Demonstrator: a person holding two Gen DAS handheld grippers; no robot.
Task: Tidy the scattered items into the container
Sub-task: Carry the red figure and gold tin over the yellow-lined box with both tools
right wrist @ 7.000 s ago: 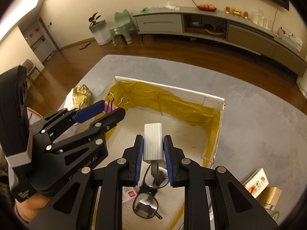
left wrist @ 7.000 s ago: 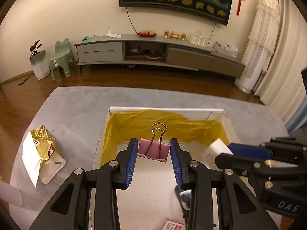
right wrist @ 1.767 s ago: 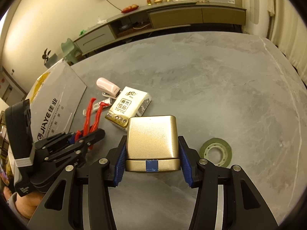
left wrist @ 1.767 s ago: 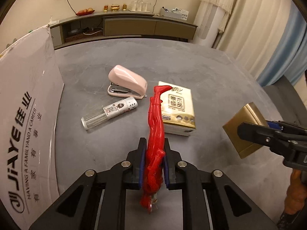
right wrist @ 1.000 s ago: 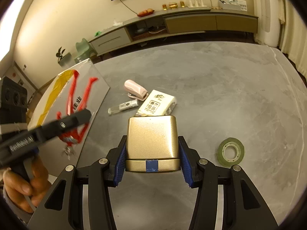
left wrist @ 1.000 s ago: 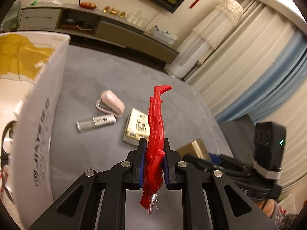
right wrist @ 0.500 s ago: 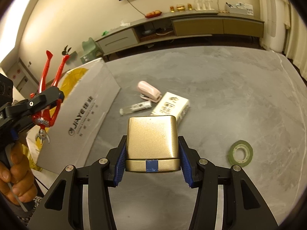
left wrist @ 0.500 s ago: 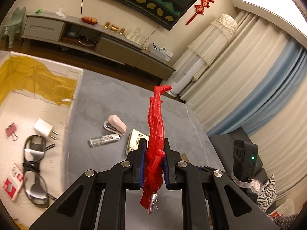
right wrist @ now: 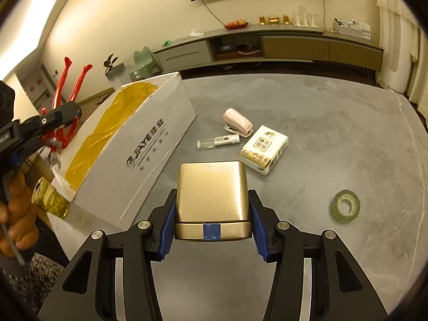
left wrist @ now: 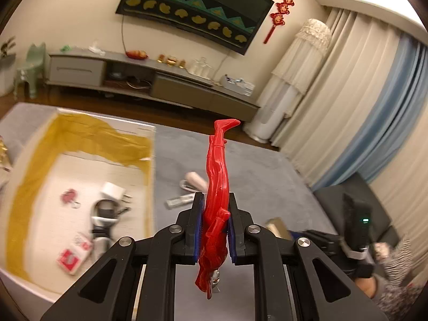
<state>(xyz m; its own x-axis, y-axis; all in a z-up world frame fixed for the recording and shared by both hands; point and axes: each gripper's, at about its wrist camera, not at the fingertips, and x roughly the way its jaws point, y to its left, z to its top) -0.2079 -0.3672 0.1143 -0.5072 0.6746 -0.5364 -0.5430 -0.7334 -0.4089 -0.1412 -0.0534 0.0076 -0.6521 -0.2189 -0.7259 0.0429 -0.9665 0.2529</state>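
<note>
1. The left gripper [left wrist: 215, 230] has its fingers closed on the red pliers [left wrist: 217, 192]; compared with half a second ago, it has moved further over the white box [left wrist: 151, 157].
2. The right gripper [right wrist: 213, 222] still clamps the gold tin [right wrist: 212, 195] above the bench [right wrist: 334, 139], beside the box.
3. The stapler [right wrist: 238, 122], vial [right wrist: 218, 141], tissue pack [right wrist: 263, 149] and tape roll [right wrist: 345, 206] have stayed on the bench.

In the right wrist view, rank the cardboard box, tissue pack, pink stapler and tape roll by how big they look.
1. cardboard box, by far the largest.
2. tissue pack.
3. pink stapler and tape roll: these look about alike, and the tape roll lies nearer the camera, so their order is unsure.
</note>
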